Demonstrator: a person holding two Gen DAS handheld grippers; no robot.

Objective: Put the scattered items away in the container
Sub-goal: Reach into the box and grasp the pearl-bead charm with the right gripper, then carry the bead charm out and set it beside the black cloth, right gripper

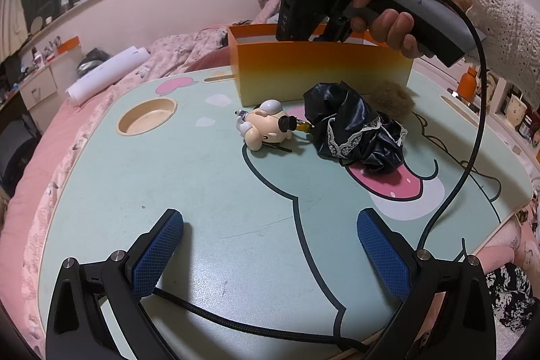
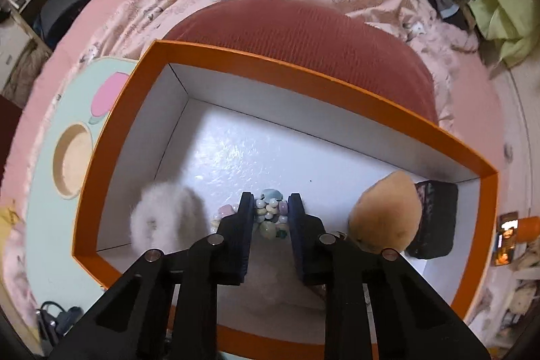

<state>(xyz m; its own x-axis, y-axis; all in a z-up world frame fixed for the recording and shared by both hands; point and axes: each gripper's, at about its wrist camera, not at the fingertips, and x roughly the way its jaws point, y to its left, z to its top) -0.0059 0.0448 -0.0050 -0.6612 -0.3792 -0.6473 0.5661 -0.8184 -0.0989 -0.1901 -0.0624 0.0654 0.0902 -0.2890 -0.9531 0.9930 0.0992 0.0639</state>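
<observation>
Orange cardboard box [image 2: 337, 80] on the desk [image 1: 202, 191] holds a white pompom [image 2: 162, 215] and a tan puff [image 2: 384, 211]; inside it the right gripper [image 2: 271, 208] pinches a pastel bead bracelet [image 2: 270, 211]. Spread wide, the left gripper [image 1: 270, 225] hovers over the desk, near a figurine [image 1: 263, 127] and black lace-trimmed cloth [image 1: 354, 127].

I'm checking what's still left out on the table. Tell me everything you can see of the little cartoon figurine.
The figurine is a small glossy toy, plastic by its look, cream-bodied with a grey-white cap and rosy cheeks. It lies on its side on the mint table, just in front of the orange box, beside the crumpled black lace-trimmed cloth. Neither gripper touches it.
</observation>
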